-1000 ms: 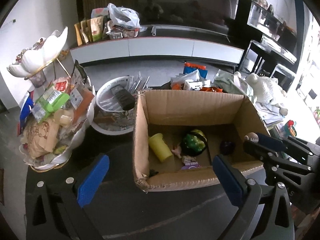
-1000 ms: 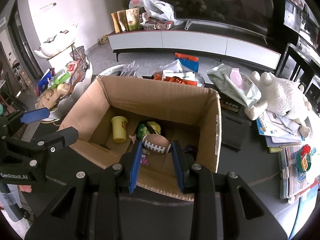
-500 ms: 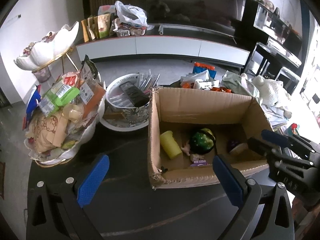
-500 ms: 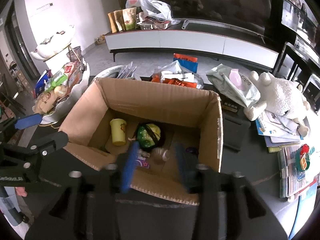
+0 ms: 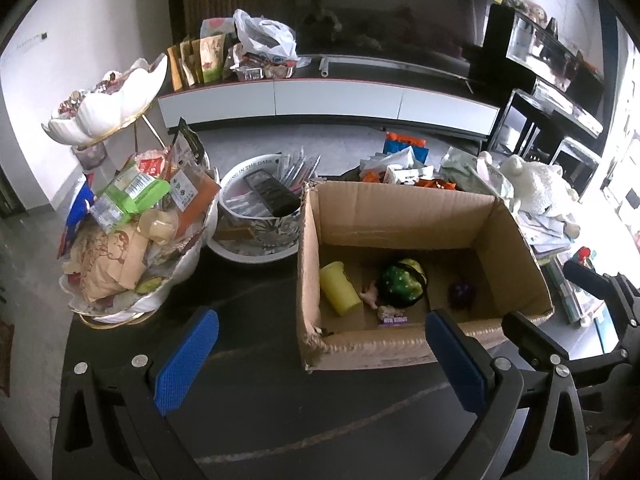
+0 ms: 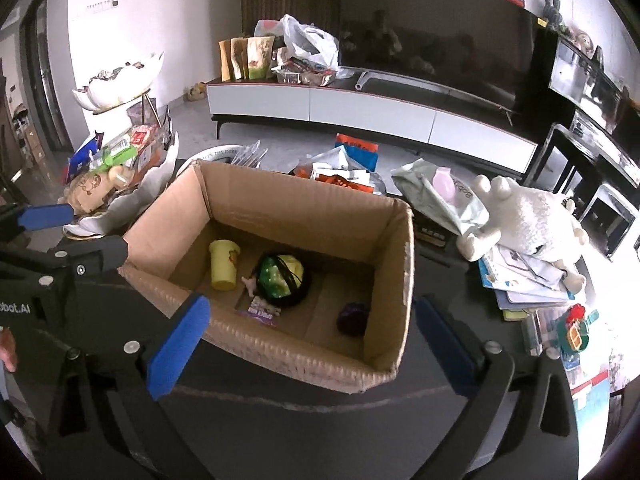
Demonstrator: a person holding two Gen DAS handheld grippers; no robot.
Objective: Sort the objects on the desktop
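Note:
An open cardboard box [image 5: 400, 208] [image 6: 304, 220] stands on the dark table. Inside lie a yellow cup [image 5: 338, 288] [image 6: 224, 264], a green dotted toy [image 5: 402, 282] [image 6: 280, 276], a small purple card [image 6: 260, 312] and a dark purple lump [image 5: 462, 292] [image 6: 352, 316]. My left gripper [image 5: 320, 360] hangs open before the box's near left corner, empty; it shows at the left edge of the right wrist view [image 6: 76, 232]. My right gripper [image 6: 310, 352] is open and empty over the box's near wall, and appears at the box's right end [image 5: 560, 304]. No small football shows.
A white shell-shaped tiered dish [image 5: 120, 240] piled with snacks stands left of the box. Behind it is a bowl [image 5: 260, 216] with a remote and pens. A white plush toy [image 6: 528, 220], a wipes pack [image 6: 436, 196] and stacked books [image 6: 528, 280] crowd the right side.
My right gripper was shut on a small brown football over the box; it has opened, the ball dropped in, and the gripper drew back. The left gripper backed away slightly.

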